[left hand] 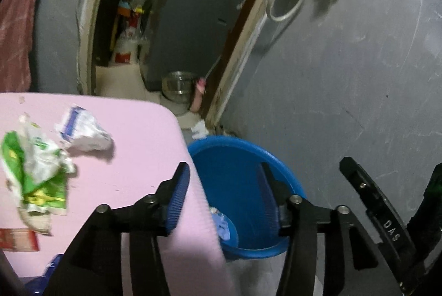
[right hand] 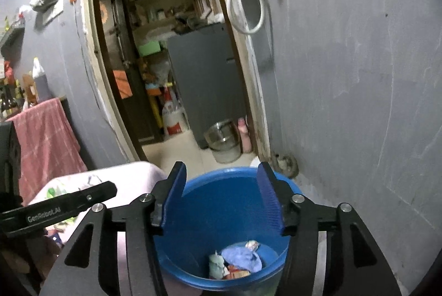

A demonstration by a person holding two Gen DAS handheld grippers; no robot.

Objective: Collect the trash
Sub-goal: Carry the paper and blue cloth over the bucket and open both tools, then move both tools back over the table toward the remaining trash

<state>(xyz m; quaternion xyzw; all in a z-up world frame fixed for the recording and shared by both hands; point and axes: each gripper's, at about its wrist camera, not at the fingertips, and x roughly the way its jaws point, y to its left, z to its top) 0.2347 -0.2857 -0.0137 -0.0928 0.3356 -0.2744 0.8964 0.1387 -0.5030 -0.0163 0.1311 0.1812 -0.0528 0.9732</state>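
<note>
Hovering over blue bin (right hand: 193, 263), right gripper (right hand: 222, 199) and left gripper (left hand: 223, 199) both spread, empty. Drop step looks done; next: green wrapper (left hand: 36, 166) and white wrapper (left hand: 83, 130) on pink desk (left hand: 138, 158).

Blue bin (right hand: 193, 202), lower centre, holds crumpled scraps (right hand: 240, 260); green wrapper (left hand: 36, 166) and white wrapper (left hand: 83, 130) lie on pink table (left hand: 132, 158), left.
</note>
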